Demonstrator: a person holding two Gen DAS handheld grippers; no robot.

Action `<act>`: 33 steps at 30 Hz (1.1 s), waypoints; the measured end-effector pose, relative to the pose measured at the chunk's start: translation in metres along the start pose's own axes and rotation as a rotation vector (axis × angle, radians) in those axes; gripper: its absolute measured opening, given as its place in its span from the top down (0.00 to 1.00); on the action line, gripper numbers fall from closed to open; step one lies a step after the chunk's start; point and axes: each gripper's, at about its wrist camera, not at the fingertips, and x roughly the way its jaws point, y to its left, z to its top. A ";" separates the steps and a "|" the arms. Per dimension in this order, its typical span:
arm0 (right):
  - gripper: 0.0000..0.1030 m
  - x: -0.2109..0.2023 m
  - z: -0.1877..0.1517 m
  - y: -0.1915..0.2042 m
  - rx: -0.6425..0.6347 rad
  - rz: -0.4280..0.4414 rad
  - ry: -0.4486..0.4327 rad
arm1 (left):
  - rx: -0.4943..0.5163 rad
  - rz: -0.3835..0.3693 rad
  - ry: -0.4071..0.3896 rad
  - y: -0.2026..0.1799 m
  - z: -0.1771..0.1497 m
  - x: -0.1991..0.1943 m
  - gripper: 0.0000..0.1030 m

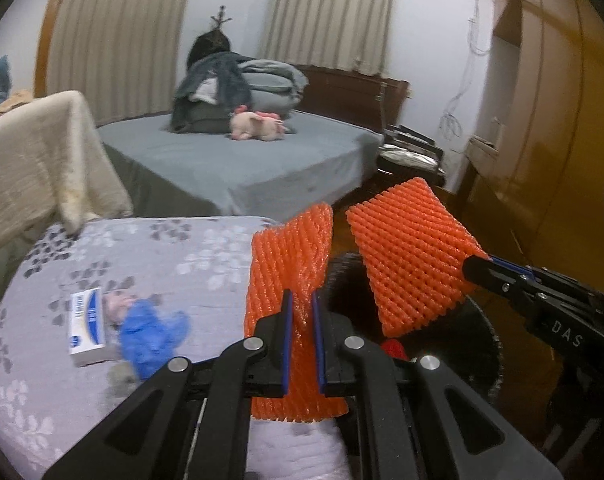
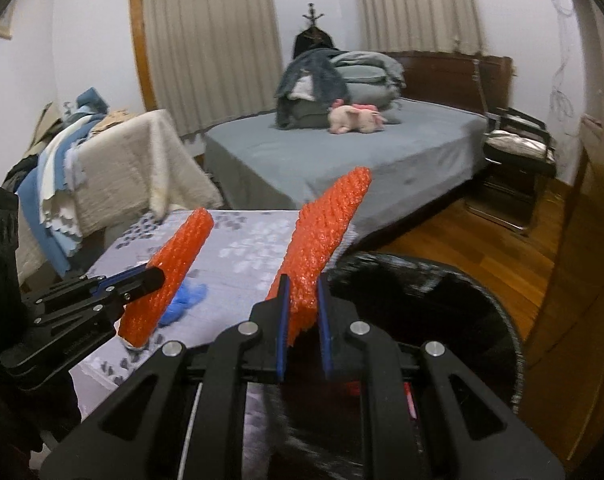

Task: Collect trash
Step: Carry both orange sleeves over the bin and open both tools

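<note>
Fingers of left gripper [image 1: 302, 300] pinch one orange foam net [image 1: 288, 264]; right gripper [image 2: 302, 292] pinches another [image 2: 326, 224]. Black bin [image 2: 442, 300] sits lower right of frame, nearer the right gripper.

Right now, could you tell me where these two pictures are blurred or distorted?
Left wrist view: fisheye bends the curtains and wardrobe; the white box and blue wrapper are smeared, while the orange foam net stays fairly crisp. Right wrist view: dark corners, and the black bin's rim is streaked.
</note>
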 end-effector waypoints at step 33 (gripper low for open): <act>0.79 0.006 -0.061 -0.122 0.155 -0.220 0.093 | 0.114 -0.241 0.110 -0.119 -0.010 0.100 0.61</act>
